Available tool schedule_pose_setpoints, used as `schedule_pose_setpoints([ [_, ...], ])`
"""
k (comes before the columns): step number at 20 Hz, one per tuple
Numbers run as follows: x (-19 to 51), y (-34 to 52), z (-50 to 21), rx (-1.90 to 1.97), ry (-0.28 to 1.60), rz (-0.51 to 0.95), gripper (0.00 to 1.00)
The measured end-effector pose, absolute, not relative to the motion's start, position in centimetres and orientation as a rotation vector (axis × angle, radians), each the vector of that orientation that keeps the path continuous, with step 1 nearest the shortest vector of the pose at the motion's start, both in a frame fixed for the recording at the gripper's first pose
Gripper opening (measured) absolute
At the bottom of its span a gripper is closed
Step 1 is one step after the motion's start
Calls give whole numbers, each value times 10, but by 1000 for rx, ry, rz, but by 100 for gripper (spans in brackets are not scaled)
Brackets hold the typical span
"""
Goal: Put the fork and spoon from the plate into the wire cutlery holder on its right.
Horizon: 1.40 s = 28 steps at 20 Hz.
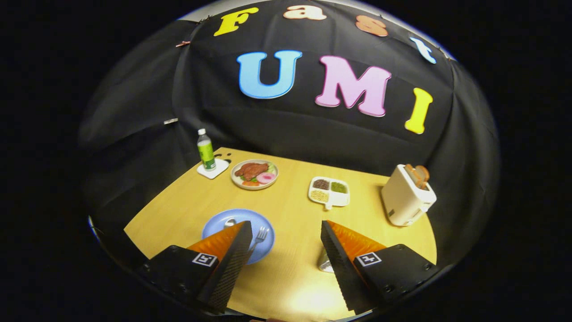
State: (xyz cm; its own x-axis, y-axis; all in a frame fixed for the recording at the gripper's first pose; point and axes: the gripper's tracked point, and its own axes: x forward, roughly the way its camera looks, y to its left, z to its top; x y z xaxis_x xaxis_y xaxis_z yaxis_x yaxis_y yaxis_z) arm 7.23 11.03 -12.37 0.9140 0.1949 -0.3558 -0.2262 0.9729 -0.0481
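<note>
A blue plate (219, 222) lies on the wooden table just ahead of my left finger, which covers its near part. On the plate a silver fork (259, 235) shows its tines beside that finger's tip. A spoon (229, 222) peeks out just beyond the same tip. A bit of the shiny cutlery holder (325, 264) shows against the inner side of my right finger, mostly hidden by it. My gripper (284, 229) is open above the table, with bare tabletop between its fingers.
Beyond the fingers stand a plate of food (254, 174), a white divided dish with grains (329, 191), a white toaster with bread (407, 196) to the right, and a green bottle on a white coaster (206, 153) at the back left. The table (286, 277) is bounded by the black cloth wall.
</note>
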Motion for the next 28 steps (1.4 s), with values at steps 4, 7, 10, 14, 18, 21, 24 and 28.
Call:
schedule_pose_setpoints([
  [4,95,133,-164,-112,460,232,92],
  [7,104,151,-203,-126,570,263,92],
  [10,115,161,-241,-137,655,265,91],
  [14,122,177,-277,-147,745,288,89],
  [18,126,186,-304,-128,829,292,86],
  [21,127,191,-311,-94,890,285,70],
  [24,126,191,-323,-94,971,267,61],
  [28,134,183,-323,-103,1011,227,22],
])
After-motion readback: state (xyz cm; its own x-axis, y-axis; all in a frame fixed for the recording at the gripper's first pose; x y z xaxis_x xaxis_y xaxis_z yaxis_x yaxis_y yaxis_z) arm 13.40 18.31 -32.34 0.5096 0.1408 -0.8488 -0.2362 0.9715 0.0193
